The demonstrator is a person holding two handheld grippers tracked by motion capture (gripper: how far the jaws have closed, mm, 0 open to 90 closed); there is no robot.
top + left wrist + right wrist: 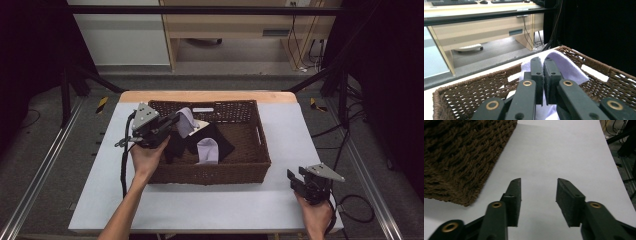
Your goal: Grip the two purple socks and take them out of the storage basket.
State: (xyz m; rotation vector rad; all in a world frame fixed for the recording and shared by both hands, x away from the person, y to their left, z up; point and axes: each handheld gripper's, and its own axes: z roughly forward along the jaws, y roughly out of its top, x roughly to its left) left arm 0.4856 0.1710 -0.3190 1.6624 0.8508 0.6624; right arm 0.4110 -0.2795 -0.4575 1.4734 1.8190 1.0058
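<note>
Lavender cloth, pinched between the left gripper jaws at the basket's 10 o'clock, risked slipping free; right gripper jaws stood spread.

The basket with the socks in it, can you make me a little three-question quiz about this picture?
1. What does the left gripper pinch?
2. True or false: the right gripper holds a sock.
3. Where does the second pale sock lie: A, on dark cloth in the basket; B, on the table?

Key:
1. A pale lilac sock, held above the basket.
2. False. Its jaws stand apart over the bare table, with nothing between them.
3. A.
</note>
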